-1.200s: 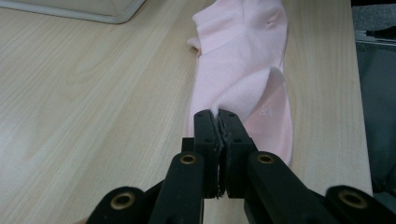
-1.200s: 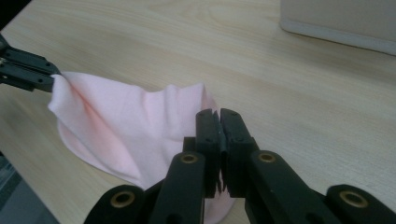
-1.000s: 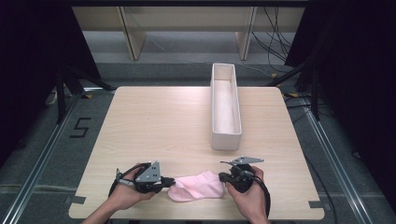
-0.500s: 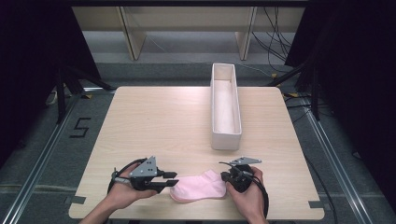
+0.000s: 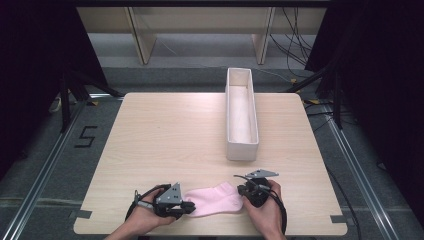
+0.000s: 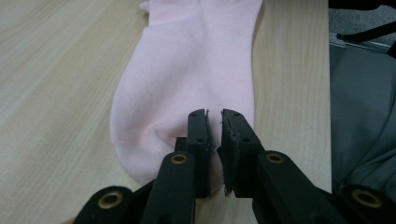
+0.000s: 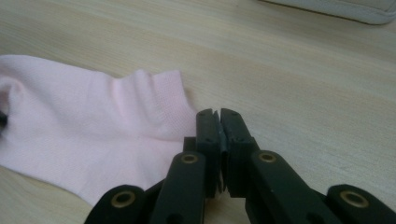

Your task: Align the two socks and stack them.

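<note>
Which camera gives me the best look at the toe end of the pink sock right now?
The left gripper view: the sock's rounded toe end lies close up, right at the left gripper. The high view shows the whole sock small, between both grippers. The right gripper view shows mostly its cuff end, with the toe far off at the frame's left edge.
</note>
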The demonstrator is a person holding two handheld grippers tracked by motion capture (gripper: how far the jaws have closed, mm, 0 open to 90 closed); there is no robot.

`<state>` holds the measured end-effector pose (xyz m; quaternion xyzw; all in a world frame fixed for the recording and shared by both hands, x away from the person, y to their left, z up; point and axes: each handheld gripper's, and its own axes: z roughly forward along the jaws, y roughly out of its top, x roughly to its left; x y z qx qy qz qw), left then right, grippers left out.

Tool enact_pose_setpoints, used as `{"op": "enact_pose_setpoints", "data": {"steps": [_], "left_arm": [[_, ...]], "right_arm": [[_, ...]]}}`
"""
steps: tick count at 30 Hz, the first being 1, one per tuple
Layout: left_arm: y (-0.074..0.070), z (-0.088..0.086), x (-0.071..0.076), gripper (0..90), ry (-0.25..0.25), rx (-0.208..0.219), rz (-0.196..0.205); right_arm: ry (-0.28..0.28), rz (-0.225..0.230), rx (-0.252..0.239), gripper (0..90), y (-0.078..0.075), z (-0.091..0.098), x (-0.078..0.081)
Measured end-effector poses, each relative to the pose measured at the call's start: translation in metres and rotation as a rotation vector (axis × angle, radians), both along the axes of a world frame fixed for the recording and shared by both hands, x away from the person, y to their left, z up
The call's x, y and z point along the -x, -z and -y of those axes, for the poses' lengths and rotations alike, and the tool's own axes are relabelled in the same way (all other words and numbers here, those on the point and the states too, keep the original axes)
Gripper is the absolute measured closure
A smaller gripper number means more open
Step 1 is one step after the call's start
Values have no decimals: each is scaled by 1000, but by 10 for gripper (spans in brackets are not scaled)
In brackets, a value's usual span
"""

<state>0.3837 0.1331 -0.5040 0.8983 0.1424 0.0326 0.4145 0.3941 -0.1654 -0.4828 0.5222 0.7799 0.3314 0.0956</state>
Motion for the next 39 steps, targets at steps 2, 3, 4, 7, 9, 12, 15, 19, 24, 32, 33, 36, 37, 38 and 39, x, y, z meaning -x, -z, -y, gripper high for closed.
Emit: {"op": "enact_pose_setpoints", "data": {"steps": [2,3,4,7,9,12,15,19,24,32,33,36,37,38,39], "left_arm": [[1,1,1,785,-8,6,-2],[0,0,0,773,-5,11,-5],[0,0,0,762,-5,11,-5],[-13,-4,0,754,-53,106,15],[-19,-6,-2,768,-93,140,33],[-19,-8,-7,810,-140,141,43],[-10,-8,-12,840,-189,100,10],[-1,-7,-13,848,-184,44,-2],[2,-5,-11,839,-174,28,6],[-10,-8,-4,808,-165,67,33],[-12,-9,-2,814,-160,66,41],[-11,-10,2,831,-149,67,21],[-8,-9,5,835,-152,54,14],[-8,-9,5,839,-152,54,14],[-5,-10,6,841,-147,32,10]], "right_arm": [[0,3,14,870,0,0,0],[0,-2,34,869,2,1,-1],[0,-2,34,869,2,1,-1],[1,11,39,831,-1,1,0],[-8,44,4,813,-7,1,3],[-18,63,3,835,-15,1,6],[-67,32,8,882,-23,-5,17],[-121,1,61,886,-14,-8,24],[-127,-14,83,882,-6,-7,26],[-116,-2,76,853,-5,-6,28],[-116,27,67,850,-7,-5,26],[-82,43,60,842,-13,-2,22],[-57,53,51,841,-15,0,13],[-48,54,52,844,-15,0,9],[-54,55,63,849,-14,0,6]]}}
